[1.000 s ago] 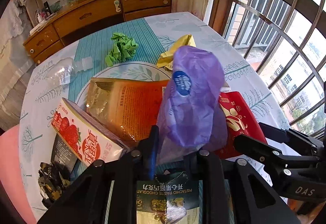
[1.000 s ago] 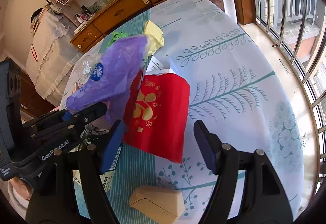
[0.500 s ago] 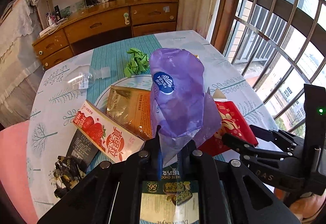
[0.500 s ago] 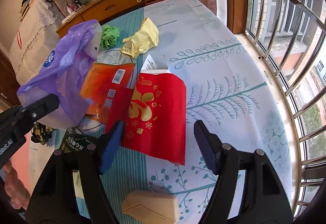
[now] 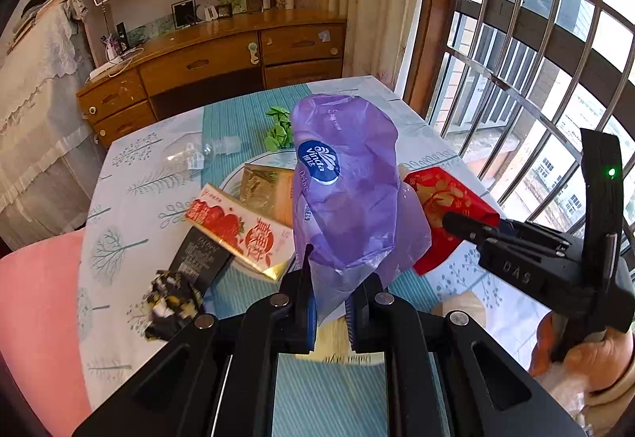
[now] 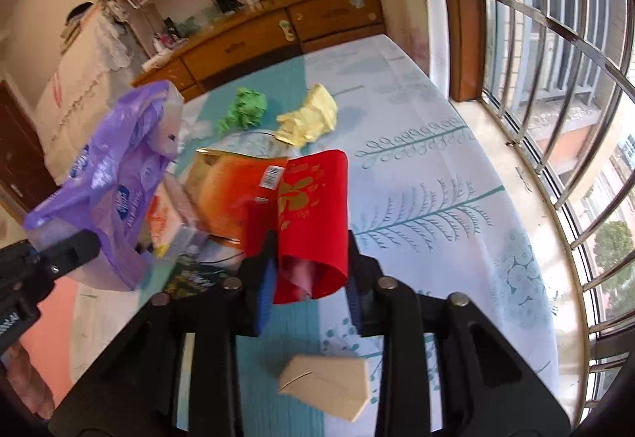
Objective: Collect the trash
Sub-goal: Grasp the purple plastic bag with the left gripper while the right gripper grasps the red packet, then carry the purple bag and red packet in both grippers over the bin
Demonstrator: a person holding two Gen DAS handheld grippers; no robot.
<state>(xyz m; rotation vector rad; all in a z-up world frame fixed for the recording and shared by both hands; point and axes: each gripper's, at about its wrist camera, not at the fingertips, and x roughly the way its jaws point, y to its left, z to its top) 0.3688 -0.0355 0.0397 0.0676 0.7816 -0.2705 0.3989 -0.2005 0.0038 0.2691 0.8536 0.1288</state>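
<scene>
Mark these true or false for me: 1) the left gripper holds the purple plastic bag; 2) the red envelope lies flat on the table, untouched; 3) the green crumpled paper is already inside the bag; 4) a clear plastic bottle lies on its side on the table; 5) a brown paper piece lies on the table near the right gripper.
1) True: the left gripper is shut on the purple plastic bag.
2) False: the red envelope is between the closing jaws of the right gripper, bent and lifted.
3) False: the green crumpled paper lies on the table.
4) True: the clear plastic bottle lies on its side.
5) True: the brown paper piece.
</scene>
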